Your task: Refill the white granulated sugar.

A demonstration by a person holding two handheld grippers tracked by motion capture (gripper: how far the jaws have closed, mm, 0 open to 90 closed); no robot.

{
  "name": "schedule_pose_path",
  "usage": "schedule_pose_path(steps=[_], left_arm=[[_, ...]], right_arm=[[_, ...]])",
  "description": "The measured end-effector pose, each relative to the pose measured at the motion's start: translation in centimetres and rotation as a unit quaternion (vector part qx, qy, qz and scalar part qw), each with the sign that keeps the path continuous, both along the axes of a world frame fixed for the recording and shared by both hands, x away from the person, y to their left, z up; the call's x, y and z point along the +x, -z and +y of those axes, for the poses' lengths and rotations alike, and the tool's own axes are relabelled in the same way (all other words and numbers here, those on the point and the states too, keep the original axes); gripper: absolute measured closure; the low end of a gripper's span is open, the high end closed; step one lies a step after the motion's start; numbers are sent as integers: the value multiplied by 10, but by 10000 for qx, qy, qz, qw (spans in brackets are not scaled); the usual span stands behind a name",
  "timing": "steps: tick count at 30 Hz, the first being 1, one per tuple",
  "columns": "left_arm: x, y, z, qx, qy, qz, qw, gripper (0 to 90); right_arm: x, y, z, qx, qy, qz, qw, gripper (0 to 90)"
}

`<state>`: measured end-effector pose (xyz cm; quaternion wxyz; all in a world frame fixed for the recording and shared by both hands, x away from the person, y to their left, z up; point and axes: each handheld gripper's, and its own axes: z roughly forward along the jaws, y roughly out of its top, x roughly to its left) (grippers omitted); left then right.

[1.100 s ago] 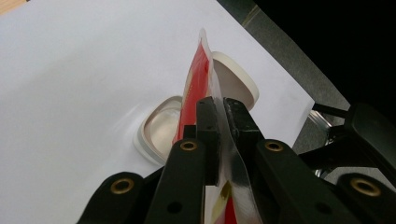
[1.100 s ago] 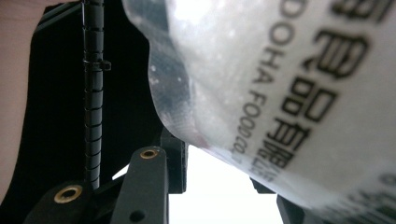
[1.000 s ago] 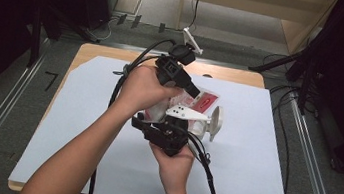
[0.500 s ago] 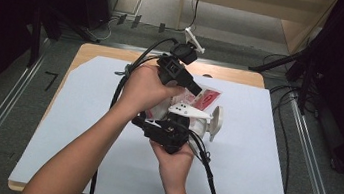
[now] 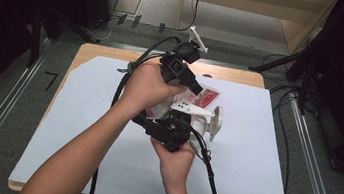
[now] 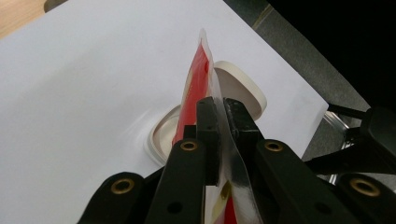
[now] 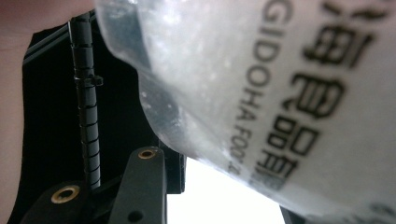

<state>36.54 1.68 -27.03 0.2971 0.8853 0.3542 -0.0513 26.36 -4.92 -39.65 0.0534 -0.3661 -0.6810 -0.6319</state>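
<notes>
Above the middle of the white sheet (image 5: pixel 80 130) that covers the table, the person holds a plastic food packet (image 5: pixel 206 98) in the air between two grippers. The left gripper (image 5: pixel 196 86), reaching in from the far left, has its jaws pressed together on the packet's thin sealed edge; in the left gripper view the red-and-clear film (image 6: pixel 201 70) stands edge-on between the black pads (image 6: pixel 208 122), so the grip looks meant to pin one end fast.

The right gripper (image 5: pixel 176 128), held from the near side, points up at the packet's lower part. Its jaws have just been opening, with the frosted clear body of the packet (image 7: pixel 261 84) lying between them and very close to the camera; whether the pads press on it now cannot be told. The two grips at opposite ends suggest the packet is being pulled or torn open.

Printing on the film in the right gripper view reads "GIDOHA FOO", cut off, beside larger Chinese characters. Below the packet a white round dish (image 6: pixel 240 84) rests on the sheet, probably placed to catch the contents.
</notes>
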Motion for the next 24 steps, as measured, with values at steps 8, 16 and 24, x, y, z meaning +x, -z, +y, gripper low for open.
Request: schedule_pose_path(steps=[8,16,24], left_arm=[[2,5,0,-105,-17,59,9999,861],[7,14,-7,-181,-11,183,9997,862],[12,22,-9,-237,-24,331,9992,862]], right_arm=[[1,3,-1,-82,-2,25,10000,636],[2,9,-7,-96,32,72,9999,635],[3,16,-13,-119,72,132,9998,638]])
